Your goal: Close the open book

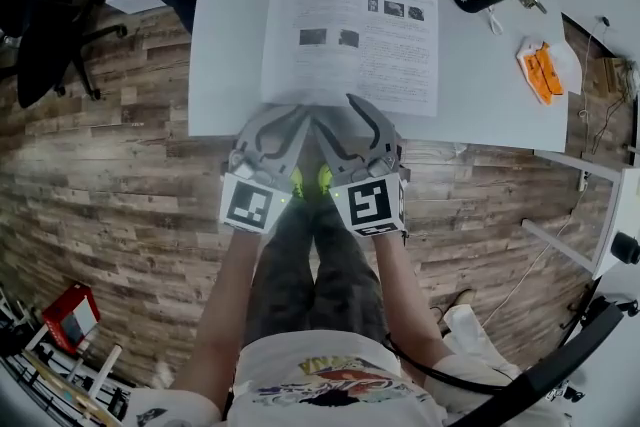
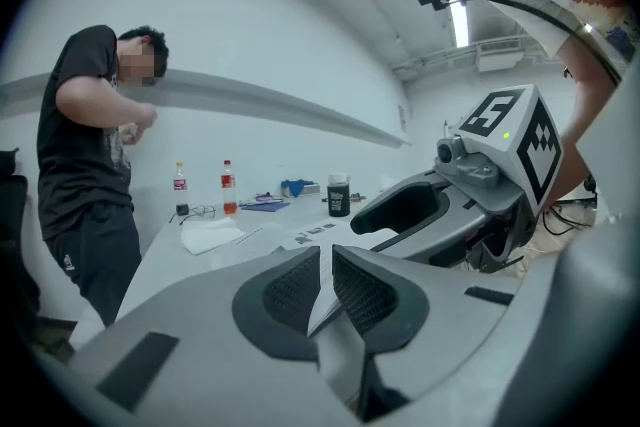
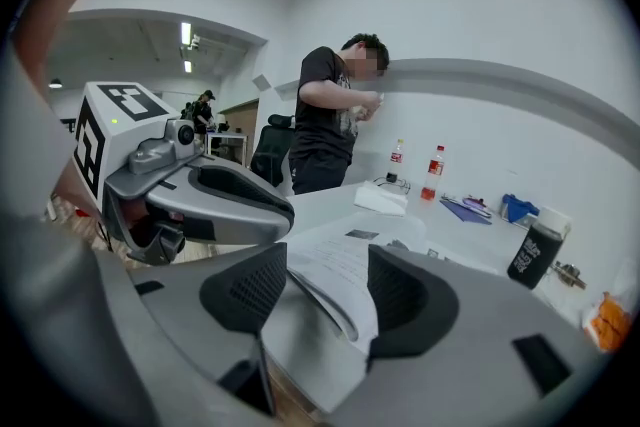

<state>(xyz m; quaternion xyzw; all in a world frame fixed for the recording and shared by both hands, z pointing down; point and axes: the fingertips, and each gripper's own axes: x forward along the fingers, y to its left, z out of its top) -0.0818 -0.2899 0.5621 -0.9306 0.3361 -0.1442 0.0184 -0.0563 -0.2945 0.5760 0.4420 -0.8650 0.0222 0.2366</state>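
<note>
Book (image 1: 350, 40) open, near edge just ahead | left gripper (image 2: 326, 250) narrow gap | right gripper (image 3: 328, 260) wide apart

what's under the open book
The open book lies flat on the white table. Only tabletop shows around it; the pages cover whatever is directly beneath.

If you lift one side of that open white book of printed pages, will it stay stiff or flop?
Probably floppy: the open white book looks thin, and its near page edges curve in the right gripper view. Likely light. It may slide on the smooth white table if pushed.
</note>
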